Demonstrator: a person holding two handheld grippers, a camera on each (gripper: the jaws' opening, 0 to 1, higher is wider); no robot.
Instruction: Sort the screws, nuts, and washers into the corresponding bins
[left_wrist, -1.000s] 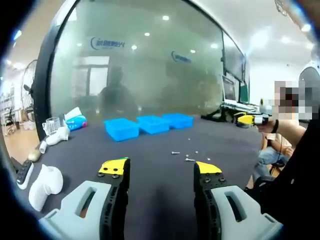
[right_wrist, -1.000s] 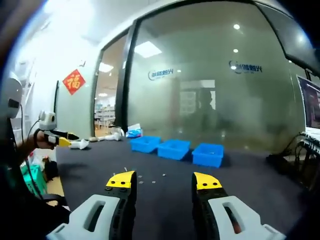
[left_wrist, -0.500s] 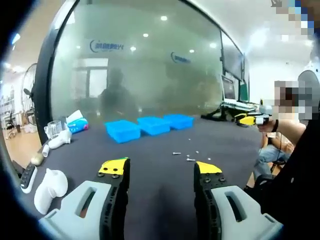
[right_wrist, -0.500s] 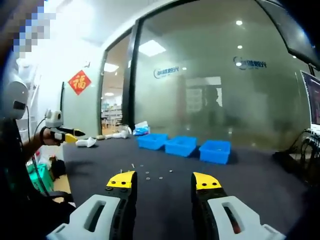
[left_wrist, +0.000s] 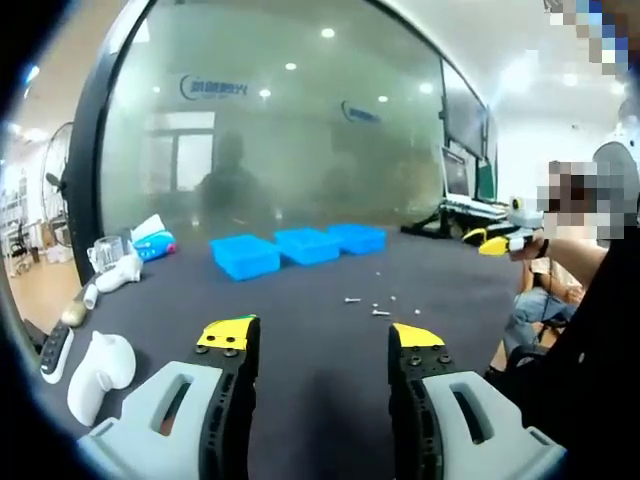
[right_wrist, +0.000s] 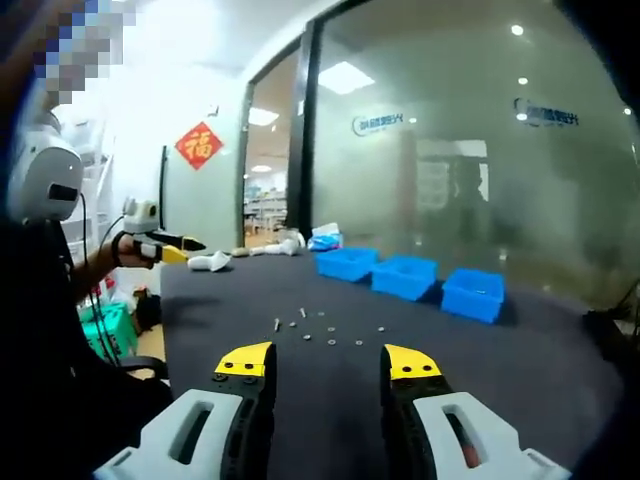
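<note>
Small hardware (right_wrist: 330, 328) blurred; screws, nuts, washers indistinguishable.

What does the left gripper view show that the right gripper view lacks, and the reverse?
Left gripper view: a white curved object, a dark remote and monitors at the table's edges.

Right gripper view: a red wall decoration beside an open doorway.

Both: three blue bins in a row on the dark table, scattered small hardware in front of them, and each view's own open, empty gripper.
</note>
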